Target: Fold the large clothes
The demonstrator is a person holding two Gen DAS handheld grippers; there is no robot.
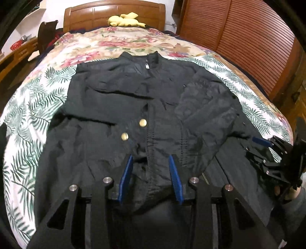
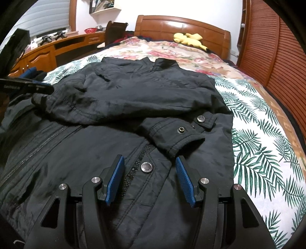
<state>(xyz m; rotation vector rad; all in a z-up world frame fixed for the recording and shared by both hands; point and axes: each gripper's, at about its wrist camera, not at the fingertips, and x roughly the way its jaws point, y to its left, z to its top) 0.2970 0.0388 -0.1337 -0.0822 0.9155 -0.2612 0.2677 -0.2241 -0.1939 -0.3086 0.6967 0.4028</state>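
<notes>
A black jacket [image 1: 149,107] lies front-up on a bed [image 1: 34,107] covered with a leaf-and-flower quilt, its collar toward the wooden headboard [image 1: 114,15] and its hem at the near end. Both sleeves are folded in across the jacket's chest; the cuff [image 2: 177,134] of one, with its snap fasteners, rests on the jacket's front just beside the zip [image 2: 133,172].

The left hand-held gripper [image 1: 151,159] hangs over the jacket's lower front, above the zip line. Its blue pads stand partly apart and press on nothing; the fabric lies beneath them, not pinched. The right hand-held gripper [image 2: 150,161] hovers over the jacket's lower front near the hem, on the side of the folded cuff. Its jaws stand moderately wide, a round snap button [image 2: 146,167] showing between them on the cloth below, and they grip nothing.

Beyond the jacket's collar, a yellow soft toy [image 1: 124,20] lies against the headboard. A wooden counter [image 2: 57,47] stands off the jacket's far left side, and a slatted wooden wardrobe [image 2: 271,47] off its right.
</notes>
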